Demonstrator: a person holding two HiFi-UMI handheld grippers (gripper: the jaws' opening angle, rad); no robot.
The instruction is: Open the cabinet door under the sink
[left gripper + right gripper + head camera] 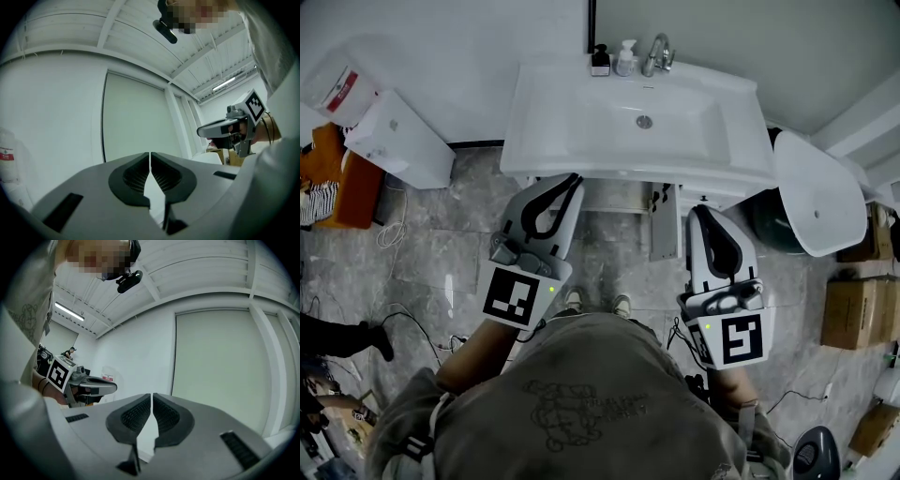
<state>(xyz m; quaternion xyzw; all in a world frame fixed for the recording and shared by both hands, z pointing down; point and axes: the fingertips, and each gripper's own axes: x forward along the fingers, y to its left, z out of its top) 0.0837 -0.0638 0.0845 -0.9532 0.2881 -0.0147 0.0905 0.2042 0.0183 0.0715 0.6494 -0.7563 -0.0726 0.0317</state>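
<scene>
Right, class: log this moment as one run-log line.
stage: pre-reach | left gripper: shut, empty | right gripper: shut, empty | both: in front of sink

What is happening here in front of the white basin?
A person stands facing the white ceramic wash basin and holds a grey two-jaw gripper in each hand. The left gripper and the right gripper both point level toward the basin, with their jaws closed on nothing. The cabinet door under the basin is not clearly visible, and it is not yet gripped.
</scene>
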